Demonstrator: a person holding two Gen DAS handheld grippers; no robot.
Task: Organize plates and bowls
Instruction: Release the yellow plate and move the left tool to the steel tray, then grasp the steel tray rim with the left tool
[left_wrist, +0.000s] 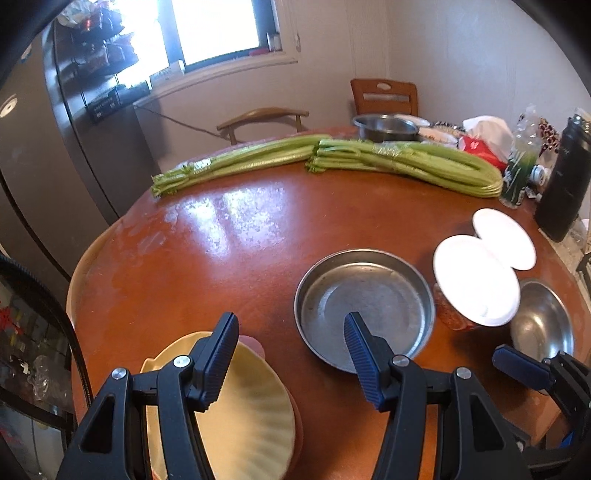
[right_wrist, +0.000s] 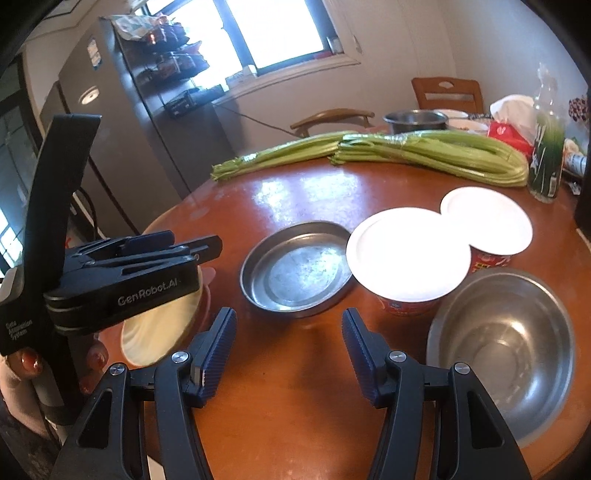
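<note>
A cream ribbed plate (left_wrist: 240, 413) lies at the table's near left edge, under my open left gripper (left_wrist: 291, 354); it also shows in the right wrist view (right_wrist: 162, 328). A flat steel plate (left_wrist: 364, 306) sits mid-table, also in the right wrist view (right_wrist: 295, 269). A steel bowl (left_wrist: 541, 325) sits at the near right, also in the right wrist view (right_wrist: 502, 347). My right gripper (right_wrist: 288, 350) is open and empty above bare table, left of the bowl. The left gripper (right_wrist: 162, 245) appears from the side over the cream plate.
Two instant-noodle cups with white lids (right_wrist: 406, 251) (right_wrist: 487, 221) stand behind the bowl. Celery bunches (right_wrist: 406, 151) lie across the far table. A steel pot (right_wrist: 415, 120), tissue pack, bottles and a black flask (left_wrist: 565, 177) crowd the far right. Chairs and a fridge stand beyond.
</note>
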